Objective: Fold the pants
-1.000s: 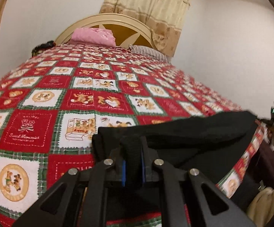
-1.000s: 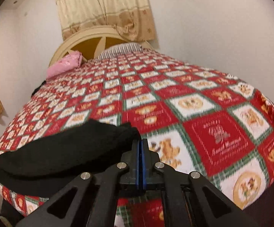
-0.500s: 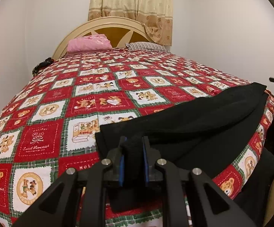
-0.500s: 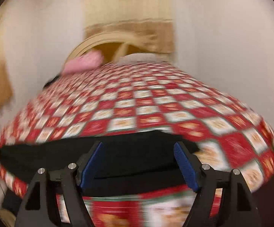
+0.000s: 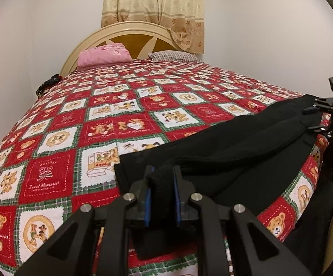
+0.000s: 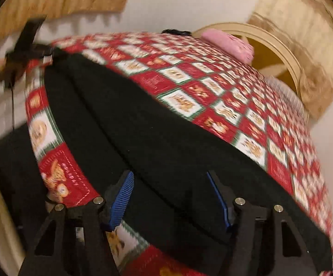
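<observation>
- Black soft fabric pants (image 5: 247, 151): laid lengthwise along near edge of red teddy-bear patchwork bedspread (image 5: 120, 105).
- Left gripper (image 5: 162, 197): clamped on bunched pants end.
- Right gripper (image 6: 173, 197): jaws spread above opposite end, gripping nothing.
- Likely limp, light, non-slip; best pinched at ends.

Bed (image 5: 58, 177) covered by a red, white and green teddy-bear patchwork quilt. Black pants (image 5: 235, 151) lie flat along the foot edge, spread toward its right corner. At the headboard end, a pink folded blanket (image 5: 104, 55) and striped pillow (image 5: 173, 55); a dark item (image 5: 48, 85) on the left edge.
</observation>
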The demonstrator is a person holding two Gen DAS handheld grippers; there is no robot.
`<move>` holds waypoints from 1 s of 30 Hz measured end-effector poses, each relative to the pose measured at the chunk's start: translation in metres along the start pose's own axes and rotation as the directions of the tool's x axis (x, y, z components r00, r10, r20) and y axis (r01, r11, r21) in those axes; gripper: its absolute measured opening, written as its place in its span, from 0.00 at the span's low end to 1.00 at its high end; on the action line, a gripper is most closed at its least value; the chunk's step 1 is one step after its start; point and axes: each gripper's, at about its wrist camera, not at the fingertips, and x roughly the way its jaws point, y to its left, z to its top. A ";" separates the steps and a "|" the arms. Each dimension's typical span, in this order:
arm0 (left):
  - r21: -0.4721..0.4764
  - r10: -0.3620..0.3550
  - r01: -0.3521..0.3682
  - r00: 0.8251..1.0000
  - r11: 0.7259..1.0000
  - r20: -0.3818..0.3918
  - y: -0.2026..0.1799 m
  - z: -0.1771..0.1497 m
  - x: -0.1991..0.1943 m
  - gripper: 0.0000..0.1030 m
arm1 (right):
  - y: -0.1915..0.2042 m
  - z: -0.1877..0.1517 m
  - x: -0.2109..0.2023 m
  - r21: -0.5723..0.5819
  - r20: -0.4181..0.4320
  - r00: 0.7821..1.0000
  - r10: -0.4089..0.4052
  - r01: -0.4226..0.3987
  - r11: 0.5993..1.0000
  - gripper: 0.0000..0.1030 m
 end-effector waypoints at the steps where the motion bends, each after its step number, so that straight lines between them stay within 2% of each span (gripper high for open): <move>1: 0.004 -0.001 0.001 1.000 1.000 -0.003 0.000 0.001 0.000 0.16 | 0.004 0.001 0.005 -0.025 -0.008 1.000 -0.021 0.021 0.999 0.55; 5: 0.023 0.009 -0.009 1.000 1.000 -0.018 0.000 0.005 0.004 0.16 | 0.015 -0.006 0.026 -0.104 -0.068 0.997 -0.028 0.021 0.994 0.48; 8: 0.022 0.007 -0.006 1.000 1.000 -0.025 0.000 0.008 0.007 0.16 | 0.023 -0.010 0.026 -0.173 -0.068 0.996 -0.056 0.044 0.984 0.47; 9: 0.020 0.003 -0.003 1.000 1.000 -0.024 0.000 0.008 0.007 0.16 | 0.024 -0.009 0.025 -0.184 -0.065 0.995 -0.074 0.060 0.981 0.43; 10: 0.020 0.003 -0.003 1.000 1.000 -0.023 0.001 0.009 0.007 0.16 | 0.024 -0.008 0.026 -0.192 -0.064 0.993 -0.102 0.088 0.977 0.30; 12: 0.014 -0.005 0.005 1.000 1.000 -0.018 0.002 0.010 0.006 0.15 | 0.017 -0.004 0.027 -0.173 -0.064 0.991 -0.118 0.106 0.979 0.18; 13: 0.010 -0.009 0.010 1.000 1.000 -0.012 0.003 0.011 0.005 0.15 | 0.013 -0.002 0.026 -0.153 -0.065 0.992 -0.111 0.100 0.983 0.04; 17: 0.022 -0.025 0.024 0.999 0.999 0.032 0.003 0.016 -0.014 0.15 | 0.002 0.010 0.002 -0.125 -0.020 0.996 -0.091 0.088 0.988 0.03; 19: 0.029 -0.025 0.024 0.999 0.999 0.036 0.003 0.014 -0.021 0.15 | -0.002 0.013 -0.021 -0.097 0.000 0.999 -0.043 0.043 0.994 0.03; 22: 0.023 -0.038 0.038 0.999 0.999 0.008 0.005 0.001 -0.020 0.15 | 0.008 0.004 -0.031 -0.103 -0.025 1.000 0.009 -0.011 0.995 0.03; 24: 0.030 -0.034 0.035 0.999 0.999 -0.030 0.004 -0.011 -0.013 0.15 | 0.019 -0.007 -0.022 -0.125 -0.063 0.998 0.021 -0.029 0.992 0.03; 26: 0.032 -0.028 0.030 0.999 0.999 -0.043 0.003 -0.017 -0.012 0.20 | 0.029 -0.020 -0.008 -0.154 -0.103 0.994 0.020 -0.036 0.987 0.03; 28: 0.031 -0.006 0.007 0.999 1.000 -0.040 0.005 -0.020 -0.017 0.35 | 0.031 -0.028 0.001 -0.141 -0.124 0.992 0.030 -0.048 0.989 0.03; 30: 0.028 0.003 -0.002 0.999 1.000 -0.047 0.010 -0.023 -0.022 0.39 | 0.026 -0.028 0.001 -0.127 -0.126 0.991 0.040 -0.056 0.990 0.03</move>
